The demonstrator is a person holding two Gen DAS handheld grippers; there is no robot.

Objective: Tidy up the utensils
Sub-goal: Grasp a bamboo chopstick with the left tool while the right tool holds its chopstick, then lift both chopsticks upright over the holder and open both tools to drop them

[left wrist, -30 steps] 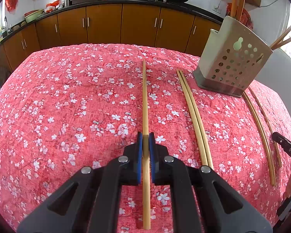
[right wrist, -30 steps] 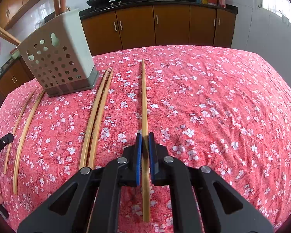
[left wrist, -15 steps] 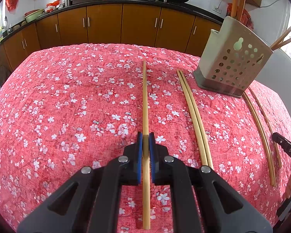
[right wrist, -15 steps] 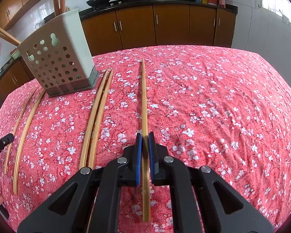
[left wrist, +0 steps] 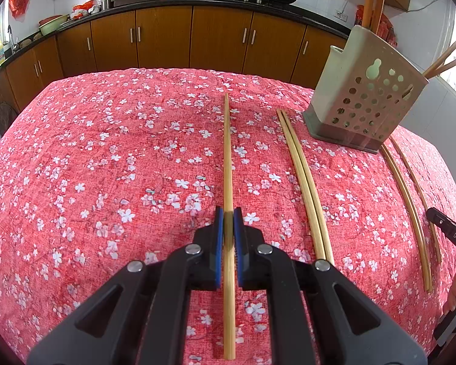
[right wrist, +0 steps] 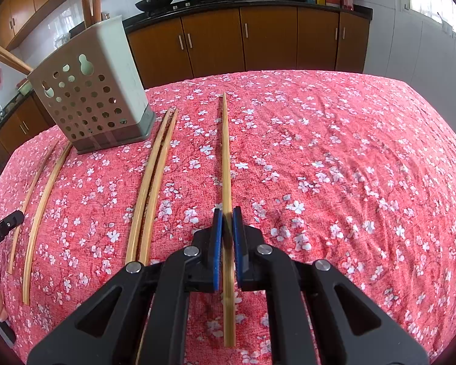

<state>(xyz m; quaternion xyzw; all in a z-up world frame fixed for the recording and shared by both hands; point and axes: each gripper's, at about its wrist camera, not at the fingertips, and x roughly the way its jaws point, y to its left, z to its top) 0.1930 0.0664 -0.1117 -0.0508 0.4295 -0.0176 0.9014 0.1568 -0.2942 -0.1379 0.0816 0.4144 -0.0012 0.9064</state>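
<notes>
Both views look down on a table under a red flowered cloth. My left gripper is shut on a bamboo chopstick that runs straight ahead between its blue pads. In the same way, the right gripper is shut on another chopstick. A grey perforated utensil holder stands at the far right of the left wrist view, with chopsticks sticking out of its top. The same holder is at the far left of the right wrist view. Whether the held chopsticks rest on the cloth or hang just above it is unclear.
A tight pair of chopsticks lies right of my left gripper, two more beyond the holder. The right wrist view shows a pair and two loose ones to its left. Kitchen cabinets line the back.
</notes>
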